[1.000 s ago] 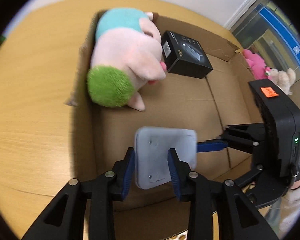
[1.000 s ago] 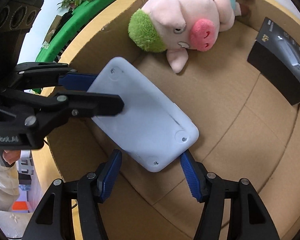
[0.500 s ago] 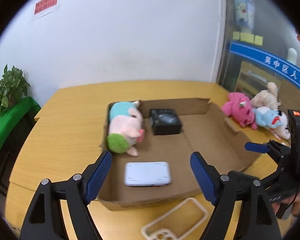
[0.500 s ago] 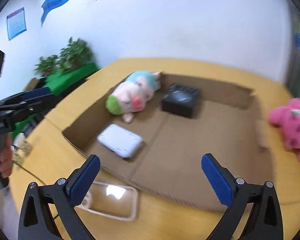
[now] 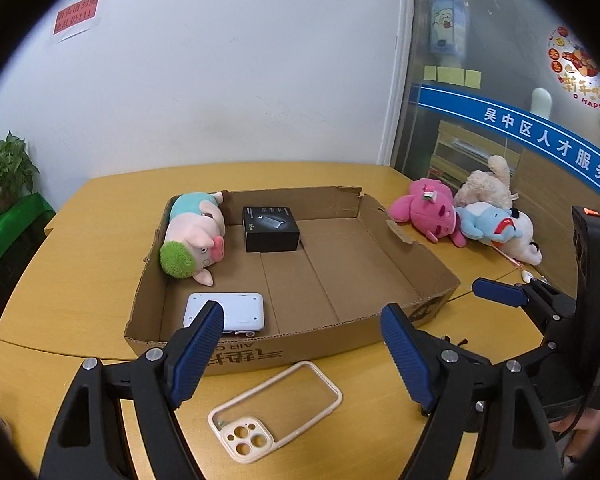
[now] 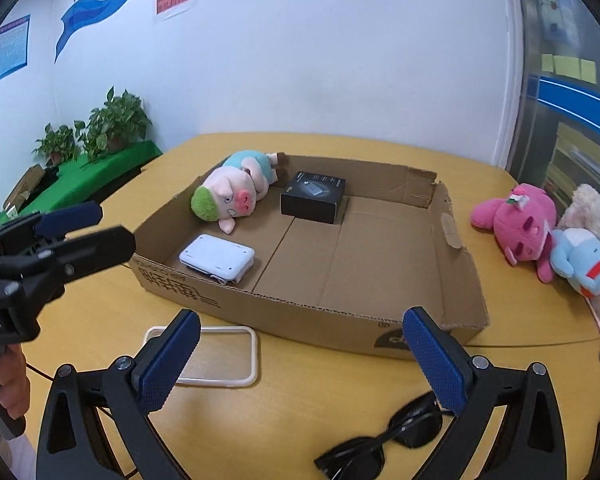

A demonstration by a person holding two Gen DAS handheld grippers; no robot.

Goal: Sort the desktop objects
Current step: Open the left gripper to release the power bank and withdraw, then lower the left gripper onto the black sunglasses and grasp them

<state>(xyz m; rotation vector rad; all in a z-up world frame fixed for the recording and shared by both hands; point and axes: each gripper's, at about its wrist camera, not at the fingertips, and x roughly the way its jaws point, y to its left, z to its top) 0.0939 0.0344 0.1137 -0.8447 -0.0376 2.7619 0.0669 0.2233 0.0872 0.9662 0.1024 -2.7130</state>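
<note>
Leftmost, the left gripper (image 5: pixel 302 344) hangs above the near edge of the wooden surface (image 5: pixel 80 280), its blue pads spread wide with nothing between them. Just past its left pad, inside the near left corner of the cardboard box (image 5: pixel 412 304), lies the white device (image 5: pixel 230 312), flat, rounded at the corners, with small screws showing. Behind it in the box rest a pink pig toy (image 5: pixel 196 236) with a green head, lying on its side, and a black carton (image 5: pixel 271 229). A cream phone case (image 5: pixel 276 410) lies on the surface below the gripper, outside the box. Further right, the right gripper (image 6: pixel 300 352) is also wide open and empty; black sunglasses (image 6: pixel 384 444) lie beneath it, and pink, blue and beige plush toys (image 6: pixel 516 224) sit beyond the box's right wall.
</note>
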